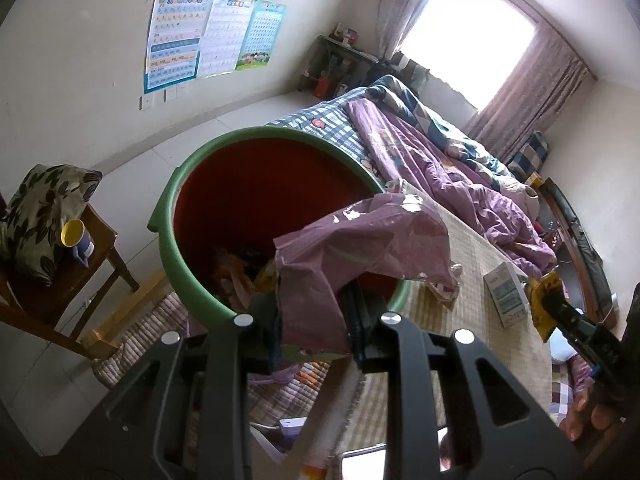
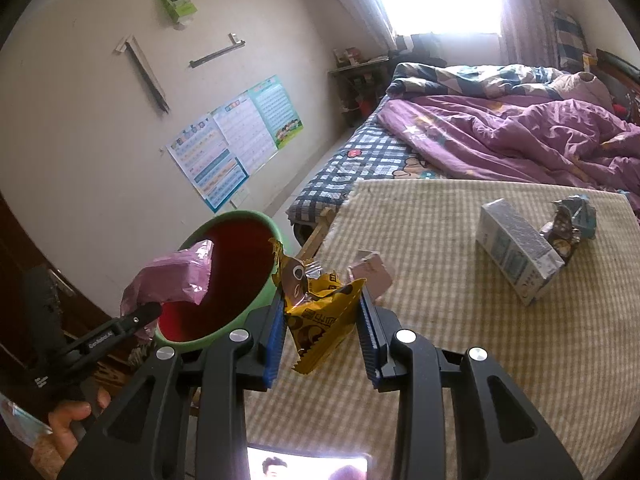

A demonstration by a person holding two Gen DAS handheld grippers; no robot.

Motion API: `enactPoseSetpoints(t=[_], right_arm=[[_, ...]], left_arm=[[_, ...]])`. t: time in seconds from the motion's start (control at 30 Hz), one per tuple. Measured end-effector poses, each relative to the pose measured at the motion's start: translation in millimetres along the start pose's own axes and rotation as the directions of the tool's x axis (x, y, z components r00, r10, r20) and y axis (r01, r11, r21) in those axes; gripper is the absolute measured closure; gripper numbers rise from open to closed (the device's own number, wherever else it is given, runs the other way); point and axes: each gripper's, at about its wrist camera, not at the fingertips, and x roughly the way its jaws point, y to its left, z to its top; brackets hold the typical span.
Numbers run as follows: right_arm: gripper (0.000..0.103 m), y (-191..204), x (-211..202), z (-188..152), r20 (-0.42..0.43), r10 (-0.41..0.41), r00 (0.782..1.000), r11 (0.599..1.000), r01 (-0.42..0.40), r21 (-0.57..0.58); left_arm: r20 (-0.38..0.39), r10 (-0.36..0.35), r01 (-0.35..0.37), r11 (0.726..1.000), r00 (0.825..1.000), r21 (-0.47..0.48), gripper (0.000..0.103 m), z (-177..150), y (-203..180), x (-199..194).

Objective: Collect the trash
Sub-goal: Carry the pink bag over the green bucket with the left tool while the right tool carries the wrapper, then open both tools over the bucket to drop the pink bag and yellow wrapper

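Your left gripper [image 1: 316,320] has its jaws closed on a crumpled pink wrapper [image 1: 360,248], which hangs over the near rim of the green bin [image 1: 172,204] just off the bed's near-left corner. Your right gripper [image 2: 320,332] grips a yellow snack wrapper [image 2: 320,316] above the woven mat [image 2: 460,340] at that same corner, beside the bin. Carry each wrapper fully past the rim before letting go; a white carton [image 2: 516,256] and a dark crumpled wrapper [image 2: 568,224] still lie near the mat's far-right corner.
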Motion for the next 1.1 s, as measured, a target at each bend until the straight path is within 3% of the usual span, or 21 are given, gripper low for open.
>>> enactPoseSetpoints(t=[0.47,1.1], right_arm=[[0.071,46,28,19,0.003,0.041,0.999,0.996,-0.04,-0.083],[0.071,91,94,26,-0.107,0.093,0.99,0.984,-0.108,-0.144]], left_arm=[[-0.03,0.022,-0.022,1.0,0.999,0.003,0.078,10,14,16],[-0.071,0.057,-0.055,0.998,0.996,0.03,0.078,17,34,35]])
